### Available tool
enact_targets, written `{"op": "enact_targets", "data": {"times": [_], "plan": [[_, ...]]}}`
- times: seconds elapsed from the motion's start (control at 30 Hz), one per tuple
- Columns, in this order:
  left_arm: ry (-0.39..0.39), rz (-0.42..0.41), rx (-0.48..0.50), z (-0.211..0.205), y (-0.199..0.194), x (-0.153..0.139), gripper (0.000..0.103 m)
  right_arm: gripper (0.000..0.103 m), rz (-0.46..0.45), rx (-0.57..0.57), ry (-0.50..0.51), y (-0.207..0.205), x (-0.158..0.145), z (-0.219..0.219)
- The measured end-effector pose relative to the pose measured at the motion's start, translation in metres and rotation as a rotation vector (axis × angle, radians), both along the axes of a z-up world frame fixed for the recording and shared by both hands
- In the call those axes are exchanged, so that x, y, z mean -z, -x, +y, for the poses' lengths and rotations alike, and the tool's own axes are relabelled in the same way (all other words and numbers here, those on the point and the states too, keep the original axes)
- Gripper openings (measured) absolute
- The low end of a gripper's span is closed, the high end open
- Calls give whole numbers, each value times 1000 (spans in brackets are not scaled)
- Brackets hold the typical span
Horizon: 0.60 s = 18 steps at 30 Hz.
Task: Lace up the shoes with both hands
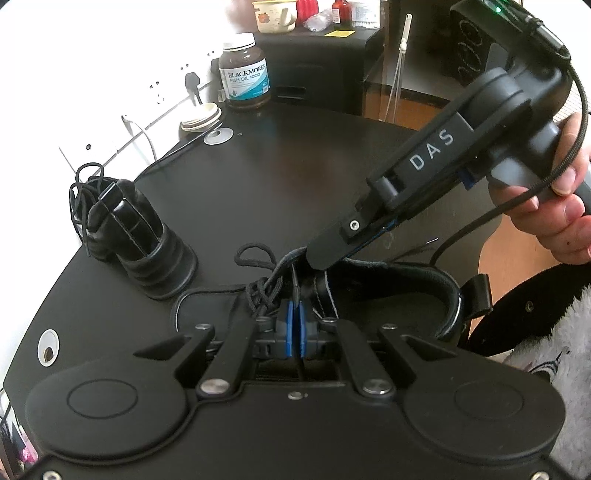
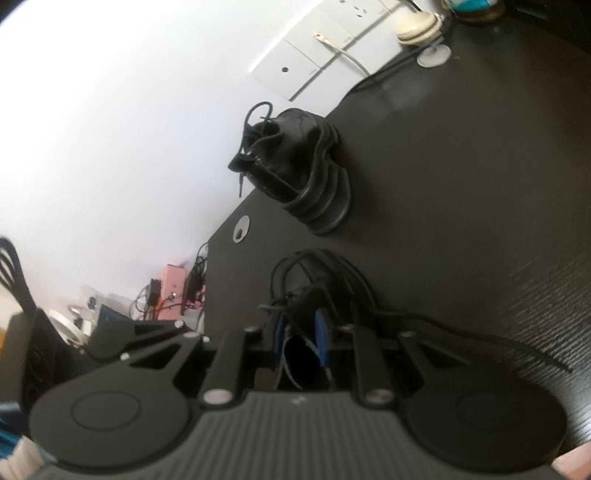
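A black shoe [image 1: 406, 291] lies on the dark table [image 1: 295, 166] right in front of me, heel to the right, its laces [image 1: 258, 288] bunched in a loose tangle. My left gripper [image 1: 296, 328] is shut on one black lace strand [image 1: 294, 284], which runs between the blue pads. My right gripper [image 1: 317, 260] comes down from the upper right and is shut on the shoe's grey-edged flap. In the right wrist view, dark shoe material sits between the right gripper [image 2: 300, 334] pads. The second black shoe [image 1: 140, 240] [image 2: 306, 177] stands at the table's left edge.
A person's hand [image 1: 565, 206] holds the right gripper's handle. A fish oil bottle [image 1: 244, 72], a white lid [image 1: 201, 118] and a cable sit at the back left by wall sockets. A mug [image 1: 275, 14] stands on a far cabinet. A cable hole [image 1: 48, 347] is near the left edge.
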<state>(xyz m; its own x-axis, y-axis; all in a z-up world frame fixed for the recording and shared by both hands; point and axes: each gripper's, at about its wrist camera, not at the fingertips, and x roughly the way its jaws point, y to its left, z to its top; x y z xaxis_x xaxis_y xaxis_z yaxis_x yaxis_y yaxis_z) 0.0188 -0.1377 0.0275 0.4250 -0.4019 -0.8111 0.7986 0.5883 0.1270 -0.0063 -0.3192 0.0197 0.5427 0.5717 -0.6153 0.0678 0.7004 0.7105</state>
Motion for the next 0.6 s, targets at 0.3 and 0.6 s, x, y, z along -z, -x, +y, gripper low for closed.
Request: {"op": "enact_targets", "data": {"times": [0.3, 0.6], "plan": [[41, -10, -28, -4, -7, -5, 4, 19, -114, -126, 242, 1, -22, 27], [59, -3, -46, -3, -8, -4, 4, 32, -25, 21, -25, -13, -13, -2]]}}
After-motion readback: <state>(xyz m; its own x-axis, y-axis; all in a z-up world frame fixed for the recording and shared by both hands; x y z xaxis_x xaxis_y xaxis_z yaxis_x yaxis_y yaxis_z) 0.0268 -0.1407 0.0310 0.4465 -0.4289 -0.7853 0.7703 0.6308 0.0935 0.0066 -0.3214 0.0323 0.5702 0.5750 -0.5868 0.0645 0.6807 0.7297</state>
